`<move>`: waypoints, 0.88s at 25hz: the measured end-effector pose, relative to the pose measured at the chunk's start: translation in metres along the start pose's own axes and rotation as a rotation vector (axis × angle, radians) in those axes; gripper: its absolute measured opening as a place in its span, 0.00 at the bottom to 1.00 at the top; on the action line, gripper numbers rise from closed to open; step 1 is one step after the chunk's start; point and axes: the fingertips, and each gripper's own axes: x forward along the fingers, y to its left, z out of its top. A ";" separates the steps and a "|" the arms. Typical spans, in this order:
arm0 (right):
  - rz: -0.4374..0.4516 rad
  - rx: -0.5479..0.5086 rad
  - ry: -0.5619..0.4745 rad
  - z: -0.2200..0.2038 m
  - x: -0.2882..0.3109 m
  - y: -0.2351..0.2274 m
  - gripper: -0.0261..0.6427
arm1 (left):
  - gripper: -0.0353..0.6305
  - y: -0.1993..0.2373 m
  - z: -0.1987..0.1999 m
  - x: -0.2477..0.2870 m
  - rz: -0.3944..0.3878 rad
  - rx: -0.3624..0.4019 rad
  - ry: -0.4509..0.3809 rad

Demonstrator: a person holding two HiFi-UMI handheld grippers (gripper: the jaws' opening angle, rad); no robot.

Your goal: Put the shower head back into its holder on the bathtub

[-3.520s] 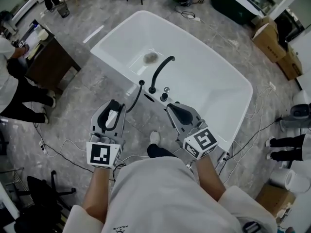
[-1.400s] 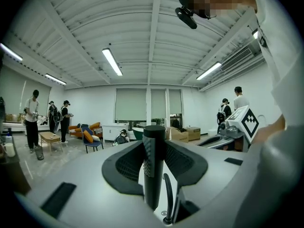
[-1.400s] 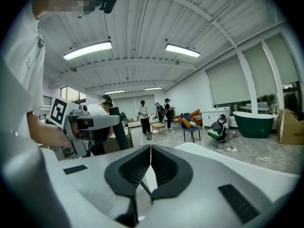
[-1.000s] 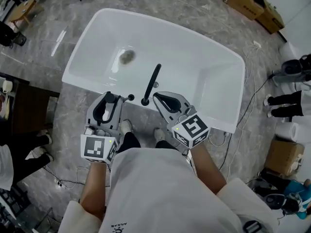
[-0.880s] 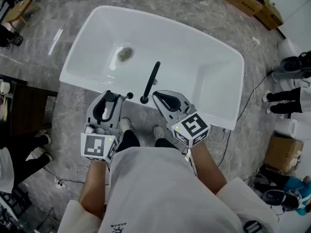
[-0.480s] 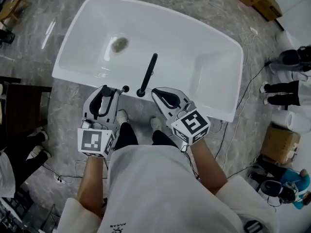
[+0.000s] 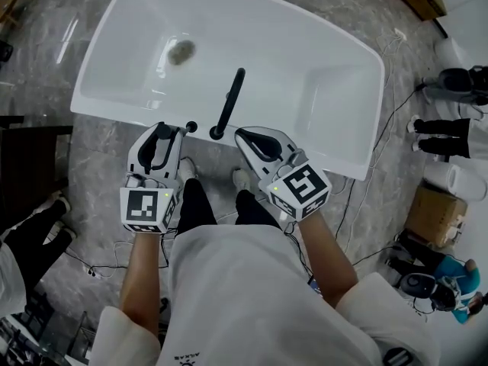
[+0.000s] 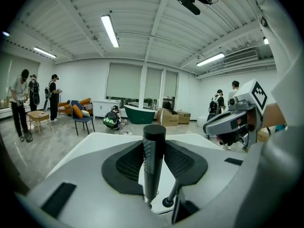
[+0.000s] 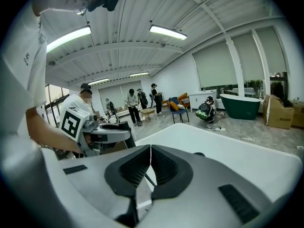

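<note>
Two hand-held grippers sit at the near rim of one white rounded bathtub (image 7: 305, 75). The left gripper (image 7: 171, 129) is clamped on the single black cylindrical shower head (image 8: 153, 165), which stands upright between its jaws, near one small black round fitting (image 7: 191, 127) on the rim. Further right rises one black curved tap spout (image 7: 231, 101) — and beyond it the right gripper (image 7: 240, 133), its jaws pressed together with nothing between them.
</note>
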 end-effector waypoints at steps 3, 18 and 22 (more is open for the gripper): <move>-0.009 0.015 0.013 -0.009 -0.001 -0.005 0.06 | 0.26 0.004 -0.006 0.008 -0.004 -0.006 0.012; -0.039 0.063 0.050 -0.043 -0.001 -0.014 0.06 | 0.26 0.007 -0.057 0.034 -0.020 -0.006 0.099; -0.053 0.076 0.062 -0.052 -0.005 -0.018 0.06 | 0.26 0.007 -0.070 0.040 -0.021 -0.012 0.115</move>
